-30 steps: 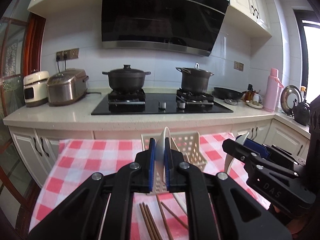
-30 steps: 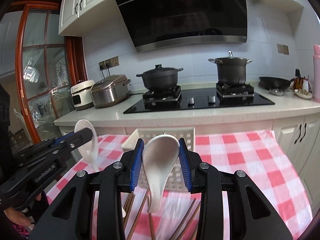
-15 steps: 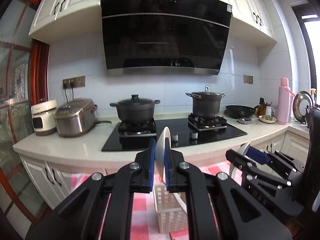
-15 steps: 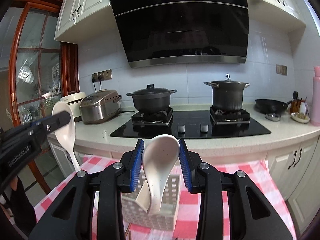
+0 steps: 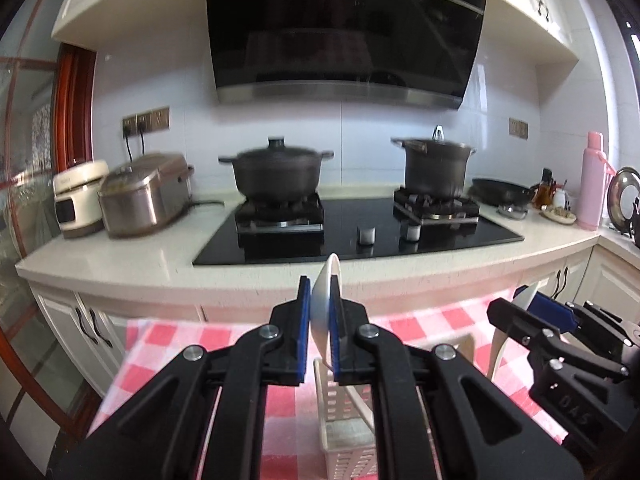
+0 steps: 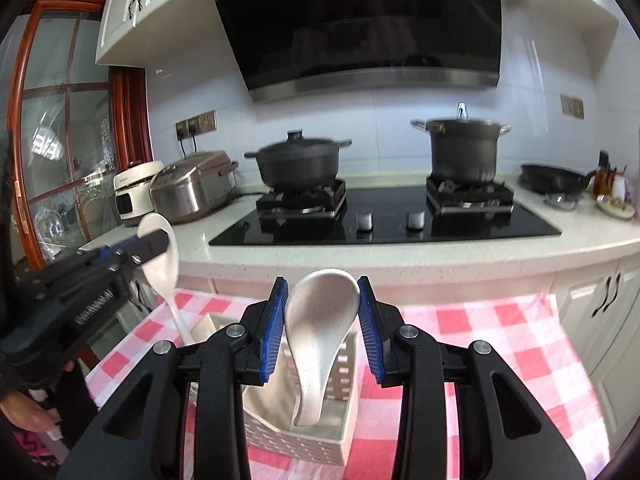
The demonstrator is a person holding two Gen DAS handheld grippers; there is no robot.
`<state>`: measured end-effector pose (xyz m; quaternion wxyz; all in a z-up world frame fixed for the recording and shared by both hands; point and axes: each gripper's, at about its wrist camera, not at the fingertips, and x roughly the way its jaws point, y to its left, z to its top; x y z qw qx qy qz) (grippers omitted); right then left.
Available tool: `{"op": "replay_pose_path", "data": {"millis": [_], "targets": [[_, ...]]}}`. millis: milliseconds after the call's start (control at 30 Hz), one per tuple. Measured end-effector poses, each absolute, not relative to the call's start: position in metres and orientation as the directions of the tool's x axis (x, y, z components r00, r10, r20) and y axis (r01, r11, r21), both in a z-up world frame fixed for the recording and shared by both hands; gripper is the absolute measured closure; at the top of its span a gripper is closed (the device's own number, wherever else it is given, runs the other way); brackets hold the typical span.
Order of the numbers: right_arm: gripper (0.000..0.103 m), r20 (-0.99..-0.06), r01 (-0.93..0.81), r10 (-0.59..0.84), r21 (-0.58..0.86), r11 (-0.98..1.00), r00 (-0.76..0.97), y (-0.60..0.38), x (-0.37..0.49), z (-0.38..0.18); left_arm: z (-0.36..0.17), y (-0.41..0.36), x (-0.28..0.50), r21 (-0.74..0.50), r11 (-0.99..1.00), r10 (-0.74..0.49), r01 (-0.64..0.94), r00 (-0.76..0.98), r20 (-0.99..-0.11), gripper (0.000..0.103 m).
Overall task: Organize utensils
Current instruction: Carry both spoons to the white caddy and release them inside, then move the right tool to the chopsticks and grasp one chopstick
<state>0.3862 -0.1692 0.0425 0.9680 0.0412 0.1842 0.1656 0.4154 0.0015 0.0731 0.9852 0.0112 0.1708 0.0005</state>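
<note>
My left gripper [image 5: 322, 294] is shut on a white ceramic spoon [image 5: 323, 316], seen edge-on, with its handle slanting down into the white perforated basket [image 5: 344, 456] just below. My right gripper [image 6: 322, 294] is shut on the bowl of a second white spoon [image 6: 320, 320]; its handle hangs into the opening of the same basket [image 6: 304, 448]. In the right wrist view the left gripper [image 6: 154, 244] and its spoon [image 6: 166, 268] come in from the left, over the basket's left end. In the left wrist view the right gripper [image 5: 516, 300] stands at the right.
The basket sits on a red-and-white checked tablecloth [image 6: 500, 340]. Close behind runs a white kitchen counter [image 5: 140, 256] with a black hob [image 5: 352, 240], two dark pots, two rice cookers [image 5: 144, 196] and a pink flask [image 5: 594, 180]. A hand [image 6: 28, 416] shows at lower left.
Both grippers carried their spoons forward toward the counter, and the basket now lies directly beneath them. The chopsticks on the cloth have dropped out of view. Both grips are unchanged.
</note>
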Motion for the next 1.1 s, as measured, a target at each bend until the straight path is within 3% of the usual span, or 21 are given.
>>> {"op": "replay_pose_path", "data": {"millis": [167, 300, 467, 567, 633, 733, 800, 1100], "targets": [[0.068, -0.382, -0.312, 0.349, 0.159, 0.937, 0.856, -0.165, 0.393, 0.026, 0.044, 0.007, 0.429, 0.005, 1.0, 0.001, 0.001, 0.92, -0.393, 0.094], [0.058, -0.391, -0.307, 0.35, 0.171, 0.936, 0.851, -0.167, 0.393, 0.02, 0.033, 0.017, 0.427, -0.012, 1.0, 0.012, -0.019, 0.915, -0.404, 0.071], [0.057, -0.376, -0.296, 0.342, 0.175, 0.939, 0.861, -0.173, 0.378, 0.028, 0.035, 0.029, 0.409, -0.013, 0.999, 0.032, -0.041, 0.917, -0.398, 0.065], [0.057, -0.358, -0.301, 0.341, 0.166, 0.939, 0.869, -0.178, 0.357, 0.036, 0.041, 0.033, 0.387, -0.004, 0.999, 0.039, -0.044, 0.923, -0.383, 0.051], [0.053, -0.349, -0.303, 0.344, 0.167, 0.938, 0.872, -0.182, 0.339, 0.038, 0.043, 0.035, 0.369, 0.003, 0.999, 0.046, -0.048, 0.926, -0.375, 0.03], [0.051, -0.352, -0.302, 0.344, 0.17, 0.938, 0.87, -0.187, 0.315, 0.034, 0.038, 0.037, 0.339, 0.002, 0.998, 0.053, -0.056, 0.93, -0.363, 0.014], [0.051, -0.364, -0.293, 0.332, 0.159, 0.943, 0.87, -0.19, 0.298, 0.027, 0.03, 0.038, 0.319, 0.004, 0.998, 0.058, -0.061, 0.929, -0.366, 0.008], [0.051, -0.459, -0.276, 0.321, 0.164, 0.947, 0.828, -0.198, 0.246, -0.02, -0.022, 0.057, 0.264, -0.042, 0.997, 0.041, -0.069, 0.88, -0.473, 0.005]]}}
